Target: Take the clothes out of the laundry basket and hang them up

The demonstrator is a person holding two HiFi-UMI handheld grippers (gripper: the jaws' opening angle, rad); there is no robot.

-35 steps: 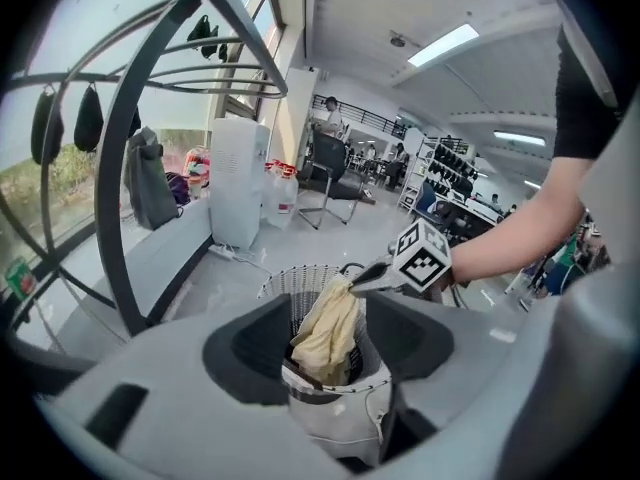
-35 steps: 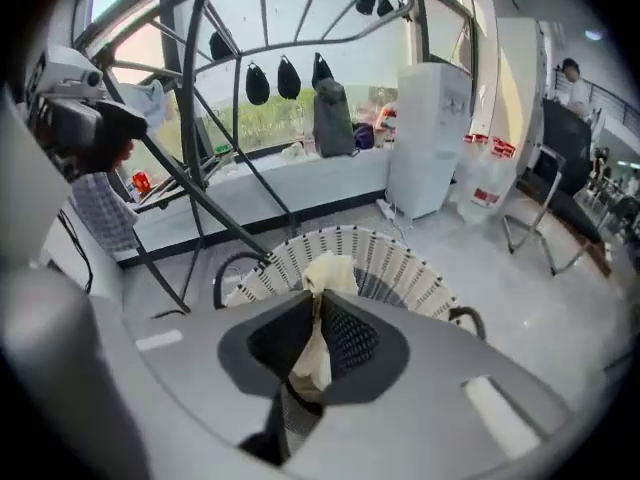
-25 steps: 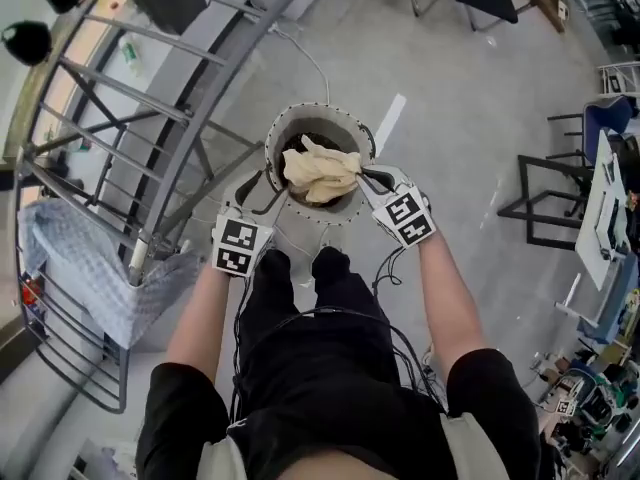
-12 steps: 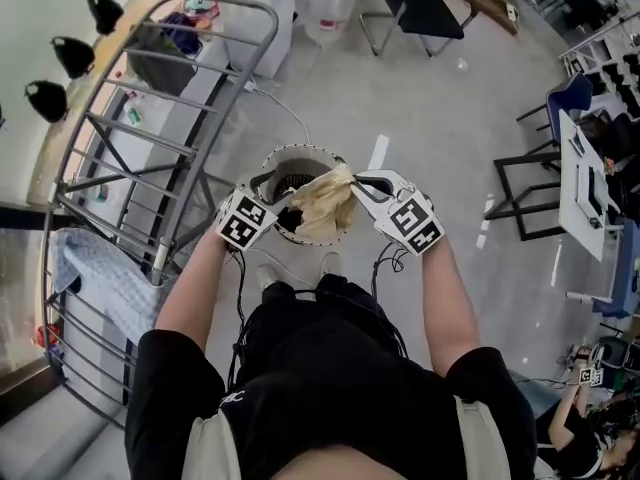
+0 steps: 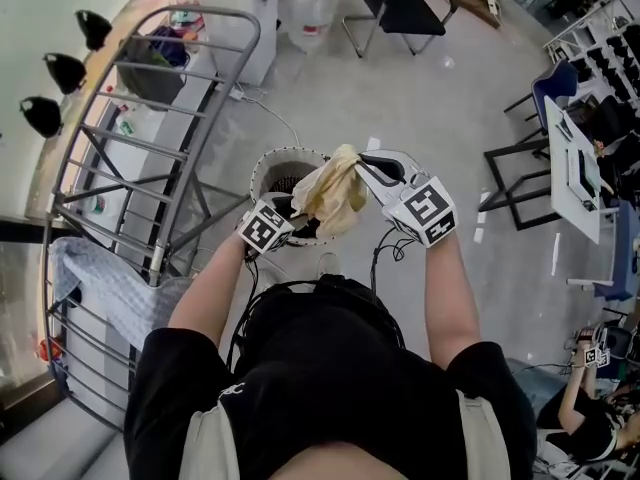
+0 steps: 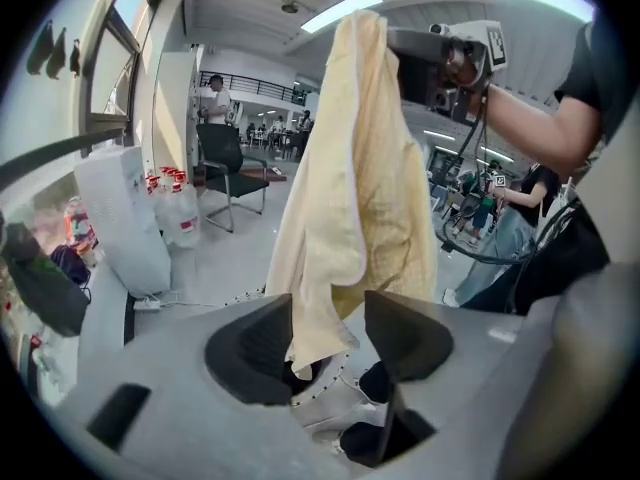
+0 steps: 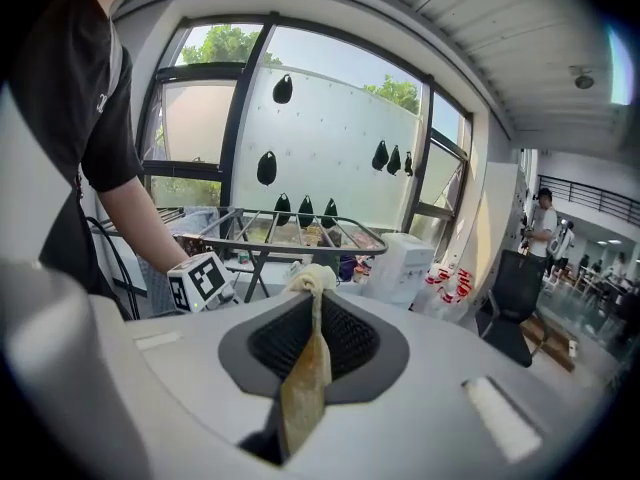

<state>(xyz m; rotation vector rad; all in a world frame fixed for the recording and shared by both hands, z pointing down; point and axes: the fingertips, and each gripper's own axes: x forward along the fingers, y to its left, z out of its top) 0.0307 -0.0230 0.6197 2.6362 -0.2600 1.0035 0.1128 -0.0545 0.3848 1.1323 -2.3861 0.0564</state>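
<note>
Pull-out step: right gripper (image 5: 366, 164) clamps pale yellow cloth garment (image 5: 334, 194) above round white laundry basket (image 5: 262, 169), left gripper (image 5: 288, 211) gapes around its hem; next, probably pinch it, carry to grey metal drying rack (image 5: 150, 98).

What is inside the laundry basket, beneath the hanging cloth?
Only dark interior shows in the laundry basket; the pale yellow cloth and left gripper cover its near half.

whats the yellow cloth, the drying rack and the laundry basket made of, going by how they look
Yellow cloth: soft woven fabric, likely cotton, matte; it hangs in loose folds and creases.
Drying rack: metal tubing, probably painted or coated grey; thin straight bars with a dull sheen.
Laundry basket: less clear; its pale rim, dotted with small dark spots, suggests plastic or mesh.
</note>
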